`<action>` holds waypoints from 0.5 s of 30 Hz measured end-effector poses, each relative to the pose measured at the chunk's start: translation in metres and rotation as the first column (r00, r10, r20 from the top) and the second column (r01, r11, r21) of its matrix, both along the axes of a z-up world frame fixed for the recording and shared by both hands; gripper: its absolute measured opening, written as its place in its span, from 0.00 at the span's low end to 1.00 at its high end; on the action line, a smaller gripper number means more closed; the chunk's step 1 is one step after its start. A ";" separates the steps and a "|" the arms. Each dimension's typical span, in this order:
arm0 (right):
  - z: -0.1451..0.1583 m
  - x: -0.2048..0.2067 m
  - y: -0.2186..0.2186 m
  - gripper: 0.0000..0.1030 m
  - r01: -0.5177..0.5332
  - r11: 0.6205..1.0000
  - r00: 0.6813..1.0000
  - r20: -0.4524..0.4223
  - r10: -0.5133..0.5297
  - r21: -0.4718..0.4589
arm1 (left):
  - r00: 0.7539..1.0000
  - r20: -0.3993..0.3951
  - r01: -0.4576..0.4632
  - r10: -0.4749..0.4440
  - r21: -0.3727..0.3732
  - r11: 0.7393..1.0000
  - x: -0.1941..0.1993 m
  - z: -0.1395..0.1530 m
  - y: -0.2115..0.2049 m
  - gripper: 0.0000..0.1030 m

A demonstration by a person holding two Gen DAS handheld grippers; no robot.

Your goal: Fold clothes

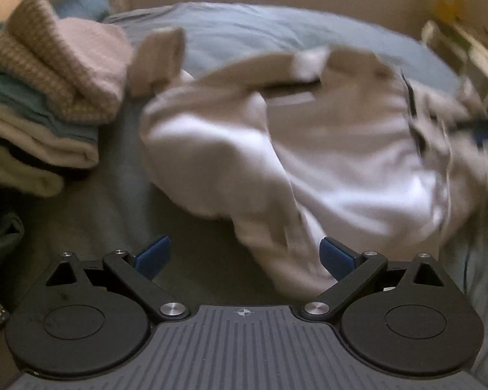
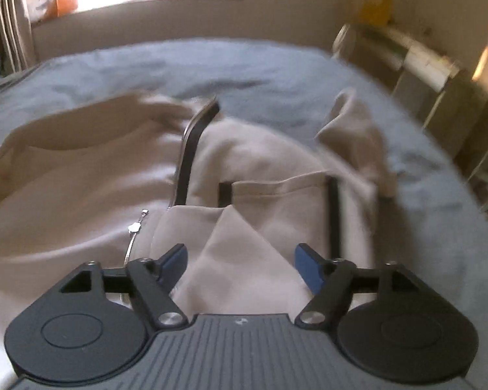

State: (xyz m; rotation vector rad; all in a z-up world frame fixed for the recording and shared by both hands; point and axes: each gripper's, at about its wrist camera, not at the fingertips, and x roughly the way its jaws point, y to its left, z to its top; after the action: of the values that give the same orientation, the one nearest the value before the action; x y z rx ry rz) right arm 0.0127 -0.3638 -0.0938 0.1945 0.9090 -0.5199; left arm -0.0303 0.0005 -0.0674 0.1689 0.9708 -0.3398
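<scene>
While both pairs of jaws are standing apart over the bed, nothing is being held, and these are the points that are mattering now.

Left gripper (image 1: 244, 258): its jaws are gaping wide; a loose end of the beige jacket (image 1: 325, 149) is trailing down between the blue pads (image 1: 154, 255) without being pinched.

Right gripper (image 2: 240, 268): its jaws are standing wide too, with a pointed flap of the jacket (image 2: 244, 227) lying between them, apparently unpressed.

Snag risk: the zip pull (image 2: 134, 227) and its metal teeth are lying just beside the right gripper's left finger; closing there is likely catching zip rather than cloth.

Slip risk: a grip on only the trailing end is probably dragging one layer and rumpling the rest, since the garment is lying bunched, not flat.

Jacket position: it is sprawling on the blue bedcover (image 1: 244, 32) just ahead of both grippers, its dark-trimmed pocket (image 2: 276, 191) a little beyond the right one, its collar further off.

Stack risk: the pile of folded clothes (image 1: 48, 91) is sitting near the jacket's far left edge; a wide swing of cloth that way is liable to be toppling it.

Far side: a sleeve end (image 2: 358, 123) is sticking up, blurred, beyond the pocket.
</scene>
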 end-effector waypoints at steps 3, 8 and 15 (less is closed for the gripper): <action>-0.022 0.017 -0.022 0.76 -0.029 0.994 0.996 -0.085 0.039 0.108 | 0.999 -0.002 0.036 -0.036 0.025 0.999 -0.012 -0.003 -0.001 0.96; -0.014 0.003 -0.028 0.10 -0.023 0.988 0.996 -0.085 0.037 0.156 | 0.999 -0.028 0.019 -0.019 0.018 1.000 -0.020 -0.004 0.000 0.96; 0.074 -0.167 -0.059 0.09 0.159 0.849 0.840 0.383 -0.385 0.505 | 0.999 0.002 -0.038 0.038 0.006 0.999 -0.017 -0.002 0.010 0.96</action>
State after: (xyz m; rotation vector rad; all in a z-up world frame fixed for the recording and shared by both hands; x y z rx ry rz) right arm -0.1547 -0.4231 -0.0200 0.8651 0.5025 -0.4907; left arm -0.0472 0.0105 -0.0696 0.1560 0.9718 -0.3013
